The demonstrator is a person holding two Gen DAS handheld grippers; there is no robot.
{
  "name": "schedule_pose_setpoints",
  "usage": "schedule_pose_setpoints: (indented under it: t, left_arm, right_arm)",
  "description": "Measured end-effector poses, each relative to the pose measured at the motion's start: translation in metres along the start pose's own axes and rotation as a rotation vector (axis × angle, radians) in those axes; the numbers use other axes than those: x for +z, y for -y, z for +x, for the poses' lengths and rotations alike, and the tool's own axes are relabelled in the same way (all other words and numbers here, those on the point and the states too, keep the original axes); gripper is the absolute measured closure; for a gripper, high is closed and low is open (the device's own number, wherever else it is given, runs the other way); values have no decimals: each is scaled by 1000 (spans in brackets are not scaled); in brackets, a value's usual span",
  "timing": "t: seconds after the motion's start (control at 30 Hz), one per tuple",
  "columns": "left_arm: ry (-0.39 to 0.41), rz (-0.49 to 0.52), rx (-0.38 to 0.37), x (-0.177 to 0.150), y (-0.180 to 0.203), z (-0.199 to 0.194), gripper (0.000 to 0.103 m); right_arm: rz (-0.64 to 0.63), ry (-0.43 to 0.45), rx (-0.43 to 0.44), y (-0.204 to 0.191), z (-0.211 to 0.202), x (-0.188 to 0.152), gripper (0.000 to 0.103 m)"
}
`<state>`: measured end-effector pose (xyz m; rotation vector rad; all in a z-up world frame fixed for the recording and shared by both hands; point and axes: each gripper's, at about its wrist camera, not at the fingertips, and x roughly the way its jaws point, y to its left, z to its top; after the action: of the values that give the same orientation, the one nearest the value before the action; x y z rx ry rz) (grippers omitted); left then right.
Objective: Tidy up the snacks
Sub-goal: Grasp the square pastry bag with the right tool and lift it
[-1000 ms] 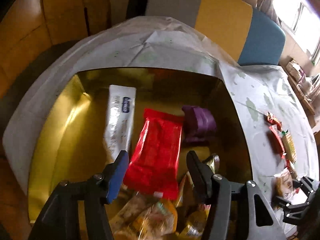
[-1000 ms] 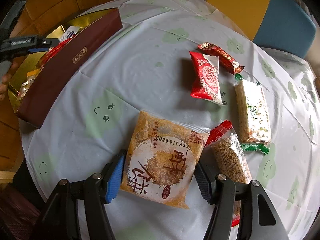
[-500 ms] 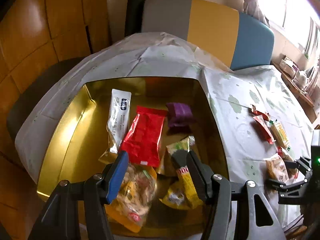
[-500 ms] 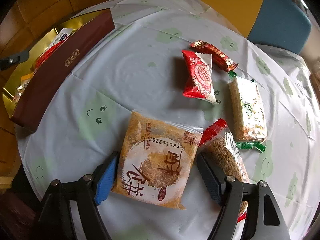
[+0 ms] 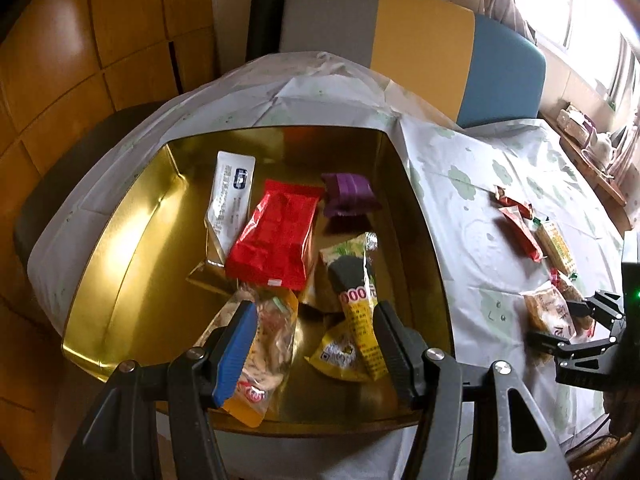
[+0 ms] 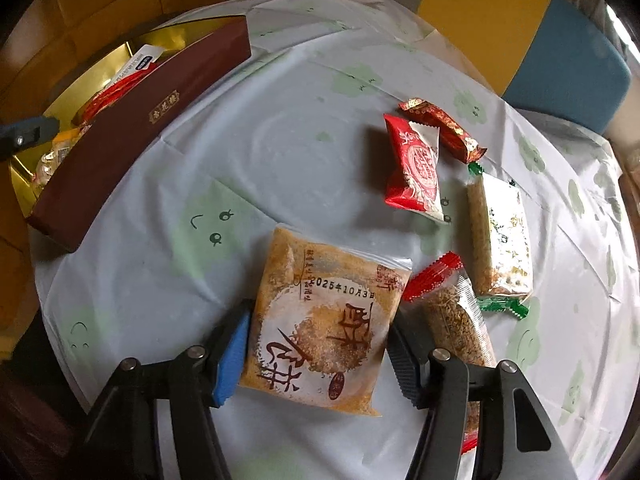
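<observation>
Left gripper is seen spread wide above the near end of the gold-lined box, nothing pinched between its fingers. Inside the box are seen a red packet, a white sachet partly under it, a purple packet, a yellow packet and a clear bag of pale snacks nearest the gripper. Right gripper is pointed steeply down at the tablecloth; its jaws are closing around the square brown-and-white pastry packet, which lies flat on the cloth between the blue and black fingers. Left edge of the packet is touched by the blue pad; firm contact on the black side cannot be told. Just right of it a red-ended crumb bar is partly covered by the black finger. Further out on the cloth are seen a green-ended rice bar, a red-and-white packet and a dark red candy wrapper. The box's maroon outer wall is seen at upper left, well apart from the loose snacks.
</observation>
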<state>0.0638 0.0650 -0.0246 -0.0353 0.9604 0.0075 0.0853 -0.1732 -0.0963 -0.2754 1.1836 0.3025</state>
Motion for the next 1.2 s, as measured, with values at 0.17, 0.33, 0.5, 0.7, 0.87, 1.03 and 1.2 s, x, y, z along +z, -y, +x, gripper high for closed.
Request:
schedule_pose_setpoints:
  t: [0.17, 0.33, 0.5, 0.7, 0.87, 1.03, 1.2]
  left_arm:
    - [-5, 1, 1, -3, 1, 0, 42]
    - [-5, -9, -5, -5, -5, -2, 42]
    - [-10, -56, -14, -6, -25, -5, 42]
    - [-6, -160, 10, -6, -65, -9, 42]
    - [9, -214, 49, -9, -92, -13, 42]
    - [20, -235, 74, -12, -103, -13, 42]
    - [23, -250, 20, -13, -110, -13, 42]
  right_arm:
    - [-3, 2, -8, -2, 0, 0, 40]
    - [-10, 9, -16, -3, -1, -3, 40]
    - [-12, 19, -18, -4, -1, -6, 40]
    - [5, 20, 2, 2, 0, -8, 40]
    - [7, 13, -1, 4, -1, -6, 40]
    - [19, -3, -9, 3, 0, 0, 41]
    - [70, 4, 46, 2, -7, 5, 41]
